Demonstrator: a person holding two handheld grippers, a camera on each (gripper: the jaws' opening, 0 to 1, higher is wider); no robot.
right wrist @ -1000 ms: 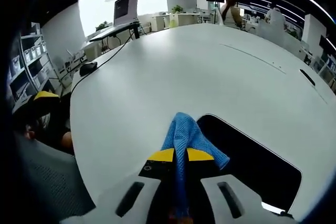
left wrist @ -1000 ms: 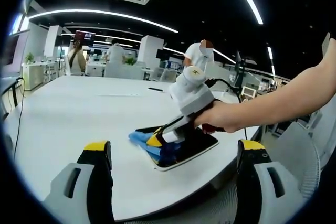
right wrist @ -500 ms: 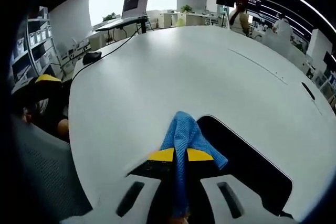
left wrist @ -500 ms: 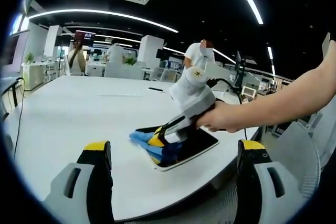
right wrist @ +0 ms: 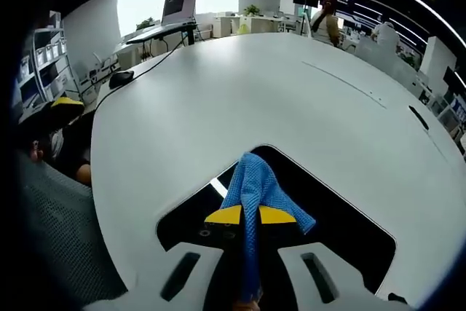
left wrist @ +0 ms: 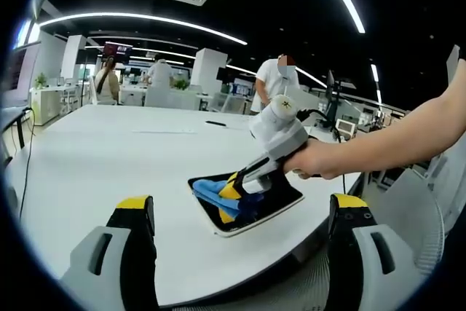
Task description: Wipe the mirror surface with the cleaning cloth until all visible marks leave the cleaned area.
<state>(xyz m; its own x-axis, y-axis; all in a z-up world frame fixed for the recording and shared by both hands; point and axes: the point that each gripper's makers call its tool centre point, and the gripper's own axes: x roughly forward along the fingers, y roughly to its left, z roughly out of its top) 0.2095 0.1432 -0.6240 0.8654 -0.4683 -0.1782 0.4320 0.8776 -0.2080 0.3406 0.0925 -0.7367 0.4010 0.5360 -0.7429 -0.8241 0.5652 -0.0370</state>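
White tabletop (left wrist: 95, 158) runs wide under dark office ceiling lights, with people standing at far desks toward twelve o'clock in the left gripper view. On that table the mirror (left wrist: 280, 202) lies flat, a dark rounded rectangle near the table's edge at about four o'clock of centre in that view; in the right gripper view the mirror (right wrist: 349, 234) spreads from seven o'clock across to four o'clock beneath the jaws.

Right gripper (right wrist: 250, 215) is clenched on the cleaning cloth (right wrist: 256, 183), the blue fabric pinched between the yellow tips and bunched out ahead of them onto the dark glass. Seen from the left gripper view, the right gripper (left wrist: 234, 189) slants down from the person's hand (left wrist: 317, 159) with the cleaning cloth (left wrist: 212, 190) pressed on the mirror's left part. Left gripper (left wrist: 244, 205) hangs back off the table edge, jaws spread wide and grasping nothing.

By my reading the wiping itself is the step in hand, with the cloth working the end of the glass nearest the left gripper. No marks can be made out on the dark surface at this size, so how much remains is hard to judge. The next move calls for dragging the cloth flat toward the uncovered end, at four o'clock in the right gripper view, with pressure kept even and the mirror not nudged toward the nearby table edge
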